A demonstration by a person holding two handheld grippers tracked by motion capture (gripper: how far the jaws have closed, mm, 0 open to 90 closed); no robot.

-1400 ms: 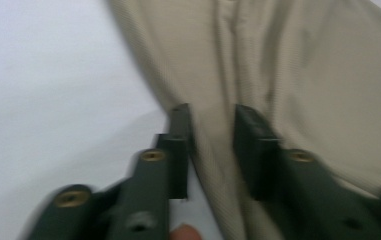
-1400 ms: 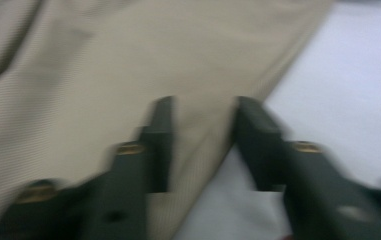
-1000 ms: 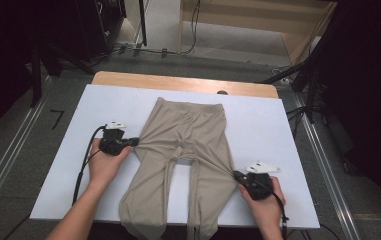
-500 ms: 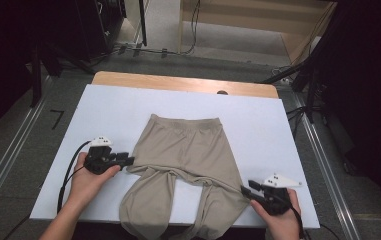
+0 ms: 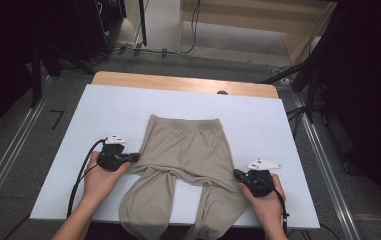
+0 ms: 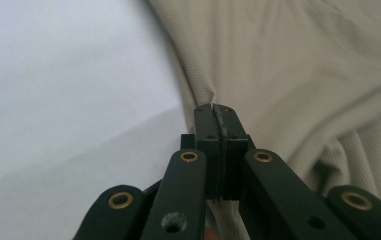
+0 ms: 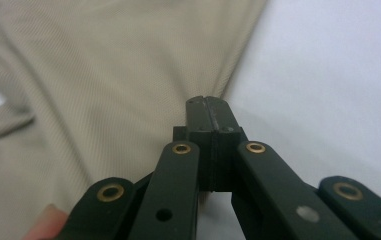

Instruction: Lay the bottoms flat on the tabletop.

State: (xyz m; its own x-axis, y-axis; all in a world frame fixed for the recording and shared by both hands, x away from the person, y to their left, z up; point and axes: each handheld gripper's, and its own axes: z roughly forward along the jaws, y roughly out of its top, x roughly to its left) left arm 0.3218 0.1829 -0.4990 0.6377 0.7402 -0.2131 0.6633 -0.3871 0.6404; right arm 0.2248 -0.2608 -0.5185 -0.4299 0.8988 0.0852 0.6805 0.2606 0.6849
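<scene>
Now, from the high view: beige trousers (image 5: 185, 160) spread on the white table (image 5: 103, 107), waistband toward twelve o'clock and nearer the person than half a second ago, legs bunched and spilling off the edge at six. Left gripper (image 5: 134, 158) pinching the cloth edge at nine o'clock, right gripper (image 5: 238, 175) pinching it at four. Dragged toward the near edge, so probably being lined up for a fold, with the legs yet to be smoothed. Leg ends cut off by the frame's bottom.

In the left gripper view: jaws pressed together, fabric puckered at their tips (image 6: 214, 107), so clamped on the trousers' edge. Background blurred.

In the right gripper view: jaws likewise shut at the hem (image 7: 205, 102); hard to make out how much cloth sits between them.
</scene>
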